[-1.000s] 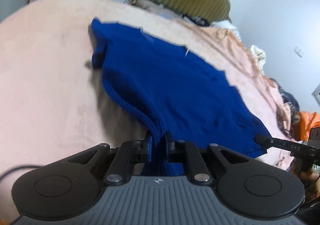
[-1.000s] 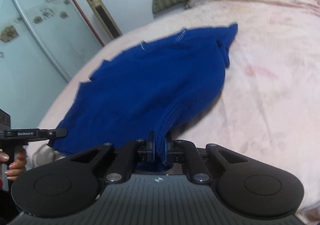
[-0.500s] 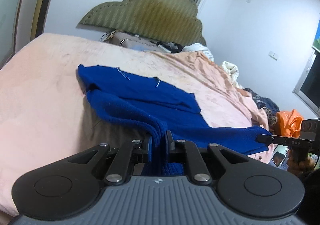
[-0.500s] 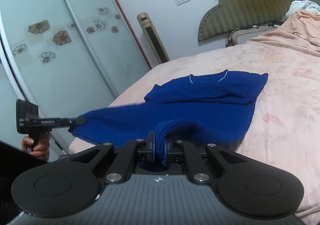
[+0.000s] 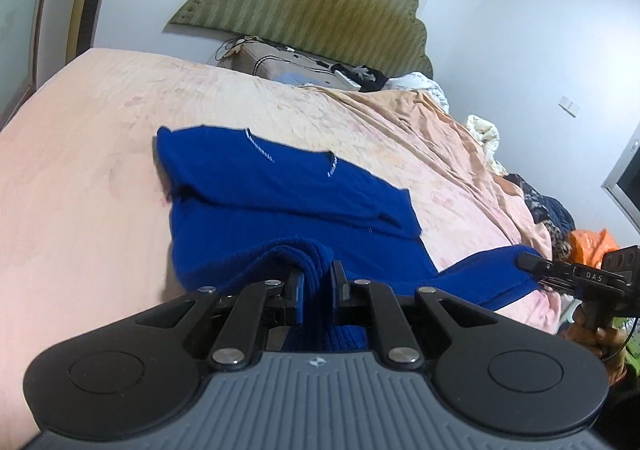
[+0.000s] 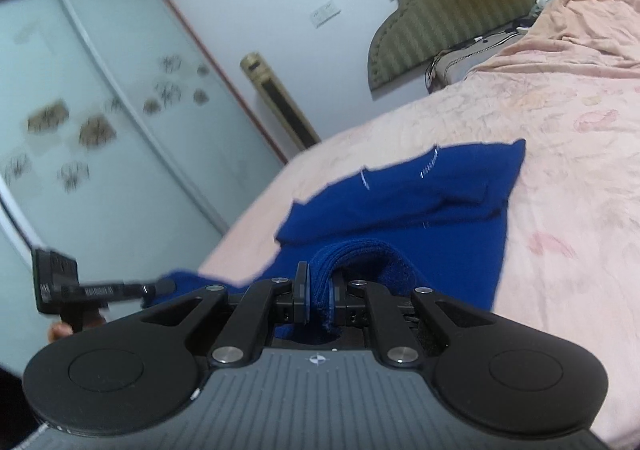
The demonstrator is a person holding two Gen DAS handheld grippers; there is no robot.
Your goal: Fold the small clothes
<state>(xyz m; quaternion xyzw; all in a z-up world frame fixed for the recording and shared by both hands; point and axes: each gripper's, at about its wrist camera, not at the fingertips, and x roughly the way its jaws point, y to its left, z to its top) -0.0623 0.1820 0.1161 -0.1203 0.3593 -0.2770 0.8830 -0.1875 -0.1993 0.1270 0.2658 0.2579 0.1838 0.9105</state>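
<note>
A dark blue knit sweater (image 5: 280,194) lies on the pink bed (image 5: 80,154), its far part flat with a sleeve folded across it. My left gripper (image 5: 318,282) is shut on one near hem corner, which bunches between its fingers. My right gripper (image 6: 318,292) is shut on the other near hem corner of the sweater (image 6: 420,202). Both hold the hem raised a little above the bed. The right gripper also shows in the left wrist view (image 5: 532,264), and the left gripper shows in the right wrist view (image 6: 164,284).
A green padded headboard (image 5: 320,10) stands at the far end with clutter in front of it. Loose clothes and an orange bag (image 5: 588,242) lie past the bed's right side. Sliding glass doors (image 6: 80,130) and a tall gold unit (image 6: 280,102) stand to the left.
Both grippers have lifted and drawn the near hem back toward me. The sweater's far part has settled flat on the bed, and both views have tilted up.
</note>
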